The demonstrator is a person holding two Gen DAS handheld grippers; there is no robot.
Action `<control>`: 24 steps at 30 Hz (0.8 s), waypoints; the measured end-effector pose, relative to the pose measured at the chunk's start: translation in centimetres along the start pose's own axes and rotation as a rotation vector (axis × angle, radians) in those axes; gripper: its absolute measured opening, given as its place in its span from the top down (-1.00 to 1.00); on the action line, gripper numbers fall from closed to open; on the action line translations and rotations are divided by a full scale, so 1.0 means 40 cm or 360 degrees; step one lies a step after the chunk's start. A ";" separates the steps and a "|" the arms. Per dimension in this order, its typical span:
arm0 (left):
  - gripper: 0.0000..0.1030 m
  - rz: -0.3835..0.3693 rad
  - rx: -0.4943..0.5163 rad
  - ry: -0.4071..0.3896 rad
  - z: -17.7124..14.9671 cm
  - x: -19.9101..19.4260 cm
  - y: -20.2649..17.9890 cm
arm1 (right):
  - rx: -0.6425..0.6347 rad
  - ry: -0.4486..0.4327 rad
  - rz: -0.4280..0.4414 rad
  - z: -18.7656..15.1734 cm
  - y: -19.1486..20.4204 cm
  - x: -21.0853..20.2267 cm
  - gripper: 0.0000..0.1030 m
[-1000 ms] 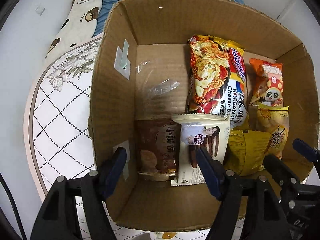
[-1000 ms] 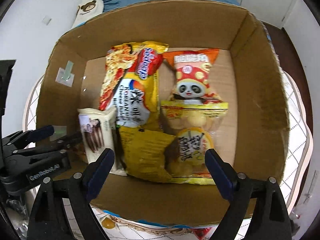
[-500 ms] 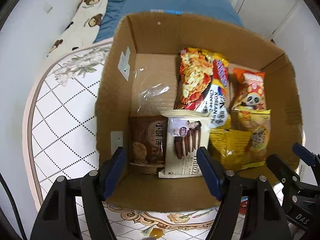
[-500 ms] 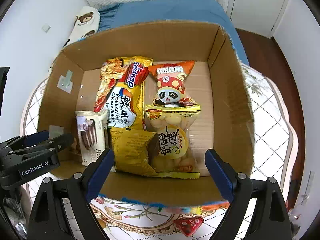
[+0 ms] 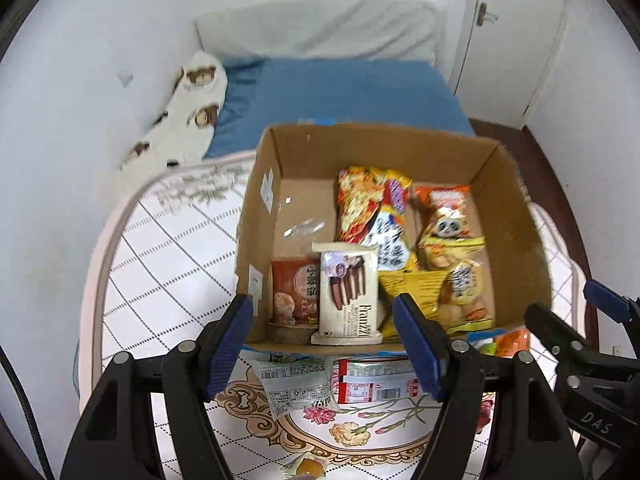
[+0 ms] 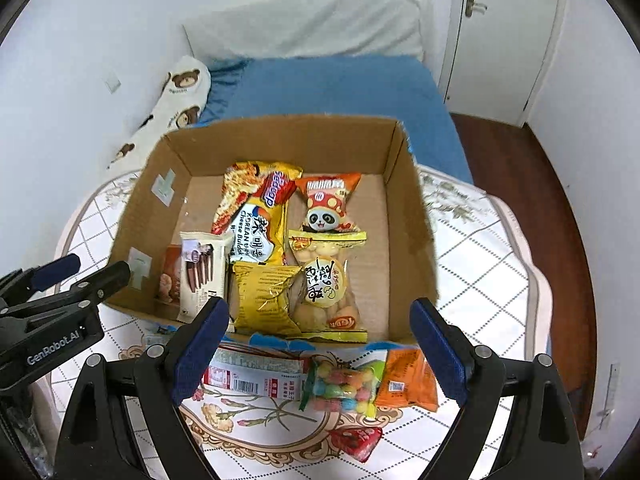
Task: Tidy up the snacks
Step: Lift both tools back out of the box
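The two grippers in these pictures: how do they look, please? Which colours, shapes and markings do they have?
Both are black plastic clamp-like tools. The left gripper and the right gripper each have two long fingers with blue pads inside and round silver rivets. The left one bears white "GenRobot.AI" lettering, seen from the right wrist; the right one shows the letters "DAS". A black cable runs at the left view's edge.

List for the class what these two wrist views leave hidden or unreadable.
- Brown cookie packet: right wrist view, mostly hidden behind the Franzzi wafer pack.
- Red-and-white packet: left wrist view, partly covered by the left gripper.
- Red wrapper: right wrist view, print too small to read.
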State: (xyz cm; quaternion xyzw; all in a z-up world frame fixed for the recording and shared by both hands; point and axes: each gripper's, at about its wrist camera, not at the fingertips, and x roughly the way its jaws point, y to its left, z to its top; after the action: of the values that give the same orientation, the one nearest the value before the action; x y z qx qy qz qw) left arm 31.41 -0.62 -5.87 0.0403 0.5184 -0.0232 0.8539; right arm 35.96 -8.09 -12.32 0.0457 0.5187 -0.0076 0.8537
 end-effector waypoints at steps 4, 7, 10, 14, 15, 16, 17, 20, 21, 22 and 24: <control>-0.38 -0.0021 0.0017 -0.0075 -0.019 -0.066 -0.015 | -0.0005 -0.0092 -0.0007 -0.025 0.000 -0.074 -0.82; -0.38 -0.0047 0.0017 -0.0115 -0.036 -0.111 -0.022 | 0.0004 -0.0147 0.0007 -0.040 -0.005 -0.126 -0.82; -0.38 -0.0058 0.0010 -0.0142 -0.050 -0.142 -0.019 | 0.0005 -0.0194 0.0013 -0.053 -0.008 -0.171 -0.82; -0.38 -0.0087 -0.0036 -0.0153 -0.082 -0.176 -0.006 | 0.0041 -0.0232 0.0042 -0.078 -0.020 -0.219 -0.82; -0.38 -0.0087 -0.0048 -0.0151 -0.091 -0.177 -0.002 | 0.0062 -0.0224 0.0056 -0.090 -0.027 -0.222 -0.82; -0.39 -0.0083 -0.0063 -0.0148 -0.102 -0.177 0.004 | 0.0078 -0.0208 0.0065 -0.102 -0.034 -0.218 -0.82; -0.54 -0.0080 -0.0085 -0.0134 -0.119 -0.168 0.014 | 0.0091 -0.0184 0.0067 -0.114 -0.040 -0.209 -0.82; -0.97 -0.0060 -0.0137 -0.0062 -0.163 -0.119 0.039 | 0.0174 -0.0043 0.0094 -0.171 -0.074 -0.151 -0.82; -0.97 -0.0049 -0.0157 -0.0002 -0.183 -0.086 0.052 | 0.0210 0.0010 0.0103 -0.189 -0.085 -0.127 -0.82; -0.97 -0.0035 -0.0176 0.0048 -0.201 -0.060 0.061 | 0.0261 0.0092 0.0126 -0.217 -0.104 -0.087 -0.82; -0.97 -0.0008 -0.0218 0.0157 -0.245 0.002 0.083 | 0.0340 0.0209 0.0143 -0.259 -0.132 -0.022 -0.82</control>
State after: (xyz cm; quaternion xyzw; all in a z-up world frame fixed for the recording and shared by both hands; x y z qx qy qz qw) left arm 23.05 3.61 -10.29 -0.0186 0.5603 0.0123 0.8280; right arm 26.07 -12.49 -16.64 0.1598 0.5671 -0.0216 0.8077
